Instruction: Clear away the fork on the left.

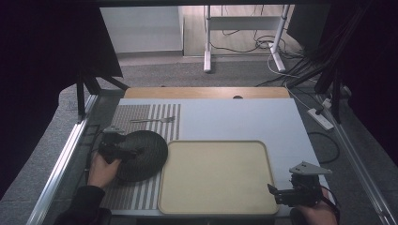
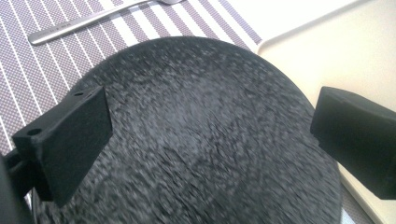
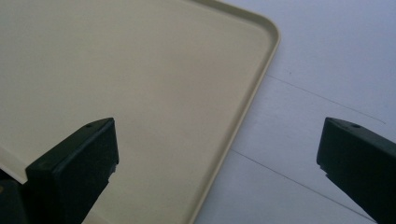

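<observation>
- Dark speckled plate (image 1: 143,154), round and black, lies on a striped placemat (image 1: 141,117) at the left side of the table, with its right edge just beside the tray. Nothing sits on the plate.
- In the left gripper view the plate (image 2: 205,140) spreads wide under the jaws, its surface flecked with grey and a little blurred.
- Left gripper (image 1: 124,151) hovers over the plate's left part, held by the person's left hand (image 1: 102,169). In its own view the left gripper (image 2: 210,135) has its two black jaws spread wide apart, with the plate showing between them; whether either jaw touches the plate I cannot tell.
- A cream tray (image 1: 263,150) with rounded corners and a low raised rim lies at the middle of the table, on a pale blue-white surface (image 1: 234,117). The tray holds nothing.
- A metal fork (image 1: 154,120) lies on the placemat beyond the plate, apart from it. In the left gripper view the fork's handle (image 2: 84,23) lies across the stripes.
- Right gripper (image 1: 277,192) sits at the tray's near right corner, held by the person's right hand (image 1: 319,211), with a grey three-cornered plate on top.
- In the right gripper view the right gripper (image 3: 217,154) has its jaws wide apart and grips nothing; one jaw is over the tray (image 3: 261,70), the other over the pale table (image 3: 327,56).
</observation>
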A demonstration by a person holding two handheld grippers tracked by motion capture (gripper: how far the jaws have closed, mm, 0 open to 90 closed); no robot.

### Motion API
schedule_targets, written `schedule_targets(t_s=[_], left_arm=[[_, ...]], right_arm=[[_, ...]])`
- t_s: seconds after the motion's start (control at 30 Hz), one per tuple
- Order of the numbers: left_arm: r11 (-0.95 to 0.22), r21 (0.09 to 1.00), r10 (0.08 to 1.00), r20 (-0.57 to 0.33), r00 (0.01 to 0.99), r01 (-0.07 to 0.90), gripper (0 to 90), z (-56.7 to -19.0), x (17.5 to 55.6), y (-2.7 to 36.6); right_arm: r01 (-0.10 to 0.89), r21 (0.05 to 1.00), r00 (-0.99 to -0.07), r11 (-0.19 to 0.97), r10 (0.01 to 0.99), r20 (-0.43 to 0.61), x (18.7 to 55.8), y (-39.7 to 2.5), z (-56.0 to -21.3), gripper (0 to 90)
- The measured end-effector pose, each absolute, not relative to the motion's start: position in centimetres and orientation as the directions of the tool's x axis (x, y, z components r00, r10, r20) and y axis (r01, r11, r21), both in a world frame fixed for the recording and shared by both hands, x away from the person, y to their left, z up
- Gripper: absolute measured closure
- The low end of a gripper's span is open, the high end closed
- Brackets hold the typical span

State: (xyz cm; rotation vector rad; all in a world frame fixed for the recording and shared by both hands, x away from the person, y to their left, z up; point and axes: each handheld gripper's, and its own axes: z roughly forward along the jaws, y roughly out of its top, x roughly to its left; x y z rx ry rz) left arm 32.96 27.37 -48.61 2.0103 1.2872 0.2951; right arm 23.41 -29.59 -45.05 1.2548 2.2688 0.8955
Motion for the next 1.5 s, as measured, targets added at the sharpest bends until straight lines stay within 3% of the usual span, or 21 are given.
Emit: schedule_targets(t_s=[1.5], left_arm=[[-0.220, 0.611, 0.888, -0.196, 0.415, 0.760, 0.0, -50.6, 44.4, 28.1]], right_arm=[[0.602, 0.685, -0.533, 0.411, 0.845, -0.039, 23.5, -29.5, -45.1, 0.0]])
